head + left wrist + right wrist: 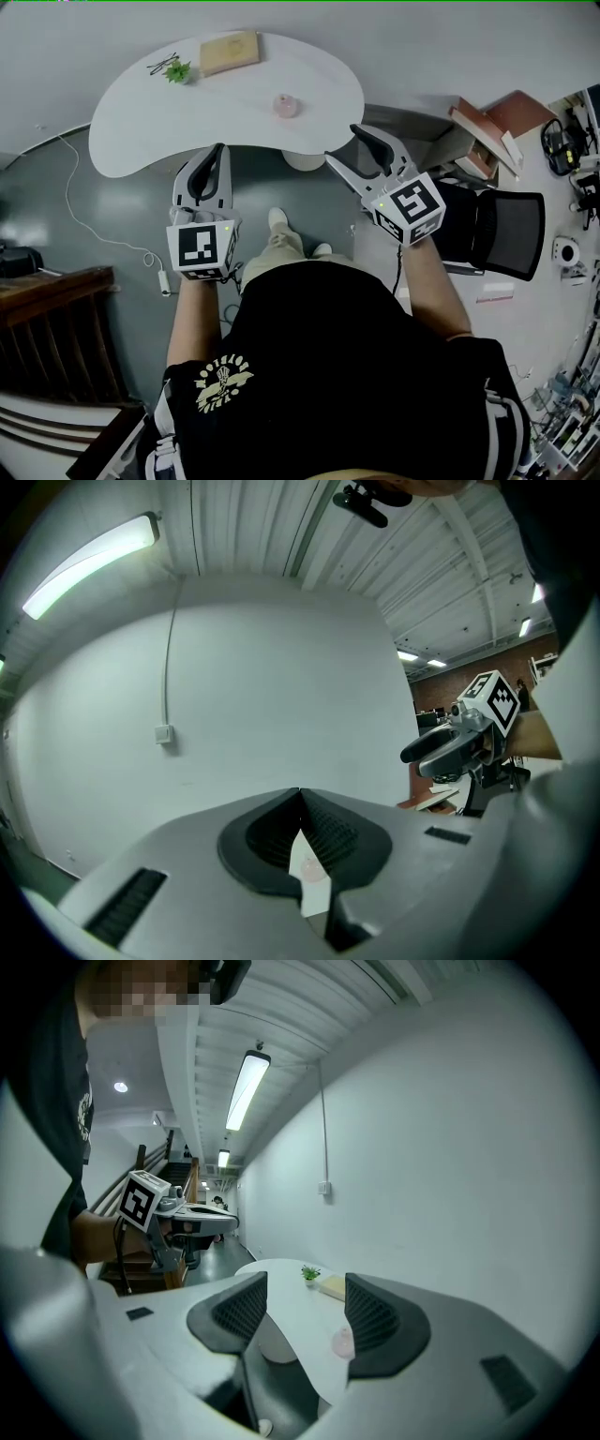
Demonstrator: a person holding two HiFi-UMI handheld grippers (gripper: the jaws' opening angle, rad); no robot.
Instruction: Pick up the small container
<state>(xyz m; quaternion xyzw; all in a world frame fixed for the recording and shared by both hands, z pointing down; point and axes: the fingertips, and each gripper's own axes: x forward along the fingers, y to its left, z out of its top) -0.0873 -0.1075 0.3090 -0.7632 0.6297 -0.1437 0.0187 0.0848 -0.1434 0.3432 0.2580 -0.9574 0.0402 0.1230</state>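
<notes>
The small pink container (286,105) stands on the white kidney-shaped table (141,117), towards its near right edge. Both grippers hang short of the table's near edge, above the floor. My left gripper (214,161) is shut with nothing in it; its view shows the jaws pressed together (302,829), with only a sliver of the table and the container (313,873) below them. My right gripper (354,150) is open and empty. In its view (305,1312) the container (343,1342) shows low between the jaws, well ahead and just inside the right pad.
A wooden block (230,52), a small green plant (177,71) and a pair of glasses (160,64) lie at the table's far side. A black office chair (506,234) and stacked books (487,122) are to the right, a dark wooden railing (56,314) to the left, and a white cable (70,192) on the floor.
</notes>
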